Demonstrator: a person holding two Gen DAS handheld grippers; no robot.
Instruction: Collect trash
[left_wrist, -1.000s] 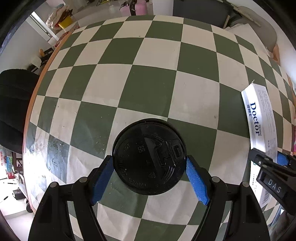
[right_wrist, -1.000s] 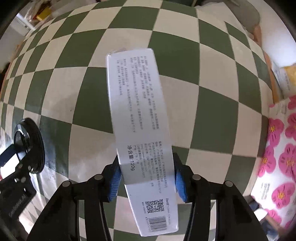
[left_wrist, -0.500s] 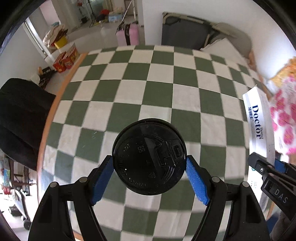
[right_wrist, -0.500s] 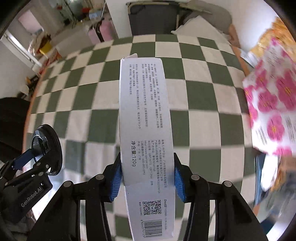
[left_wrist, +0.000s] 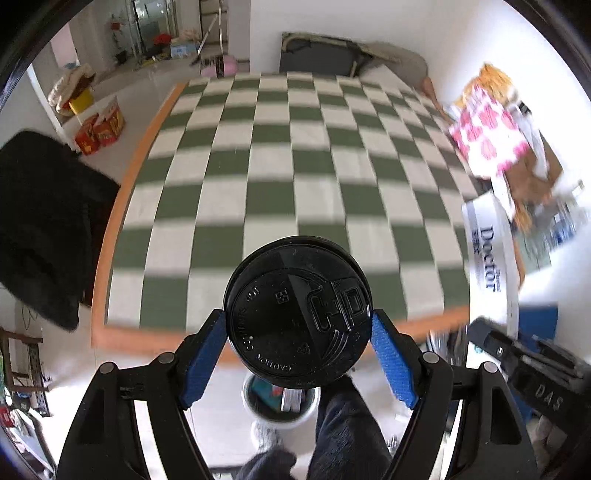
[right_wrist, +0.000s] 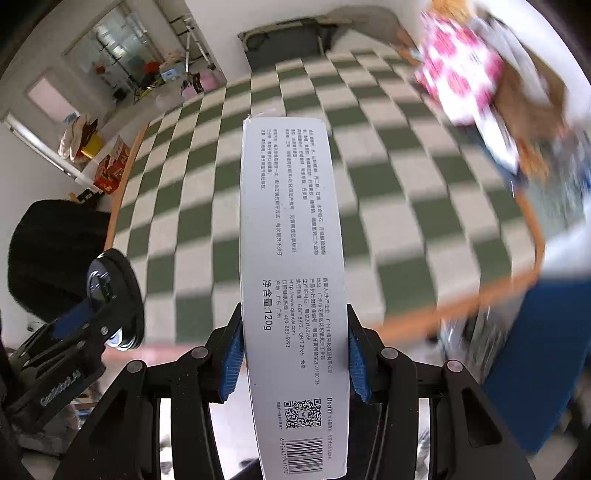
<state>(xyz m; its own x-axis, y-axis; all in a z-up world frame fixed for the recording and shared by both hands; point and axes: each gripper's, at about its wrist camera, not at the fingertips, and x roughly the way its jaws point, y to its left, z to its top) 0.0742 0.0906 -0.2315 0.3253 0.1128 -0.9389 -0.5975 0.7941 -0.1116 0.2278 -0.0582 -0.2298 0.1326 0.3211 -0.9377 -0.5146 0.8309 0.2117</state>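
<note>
My left gripper (left_wrist: 297, 349) is shut on a cup with a black plastic lid (left_wrist: 297, 312), its blue pads (left_wrist: 203, 363) pressing both sides. It hangs over the near edge of the table, above a white bin (left_wrist: 280, 404) on the floor that holds some trash. My right gripper (right_wrist: 293, 354) is shut on a long white toothpaste box (right_wrist: 291, 236) printed with text and a barcode. That box (left_wrist: 489, 258) and the right gripper (left_wrist: 532, 373) show at the right of the left wrist view. The left gripper (right_wrist: 92, 317) with its cup shows at the left of the right wrist view.
The table has a green-and-white checked cloth (left_wrist: 295, 170) and an orange rim (left_wrist: 122, 206). A black chair (left_wrist: 44, 221) stands at its left. A pink flowered bag (left_wrist: 487, 140) and cardboard lie at the right. A person's dark trouser leg (left_wrist: 347, 435) is below. A blue object (right_wrist: 532, 362) stands low right.
Both grippers have risen and pulled back from the tabletop toward its near edge, each keeping its hold. The floor, the bin and the person's leg have come into view.
</note>
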